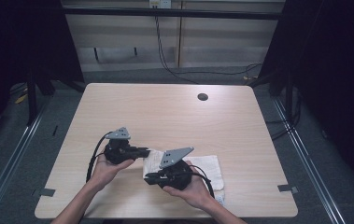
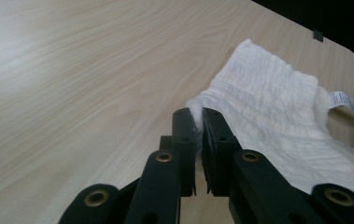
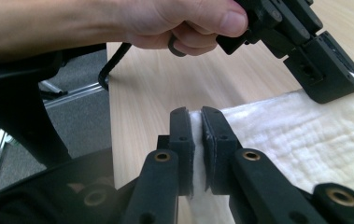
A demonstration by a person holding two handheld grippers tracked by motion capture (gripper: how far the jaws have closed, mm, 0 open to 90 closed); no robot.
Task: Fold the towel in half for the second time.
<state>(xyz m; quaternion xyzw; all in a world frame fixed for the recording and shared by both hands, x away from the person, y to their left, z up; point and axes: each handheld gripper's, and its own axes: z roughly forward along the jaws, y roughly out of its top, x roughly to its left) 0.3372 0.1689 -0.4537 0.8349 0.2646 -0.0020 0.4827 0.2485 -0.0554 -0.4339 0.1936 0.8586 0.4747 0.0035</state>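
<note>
A white textured towel lies folded near the table's front edge; it also shows in the left gripper view and the right gripper view. My left gripper is shut on the towel's far left corner, and cloth is pinched between its jaws. My right gripper is shut on the near left corner, with cloth between its jaws too. Both pinched corners sit slightly above the tabletop. The left gripper and the hand holding it appear at the top of the right gripper view.
The light wooden table has a round cable hole at the back. Tape marks sit at the front right and front left corners. A sewn label hangs off the towel's far side. Dark floor surrounds the table.
</note>
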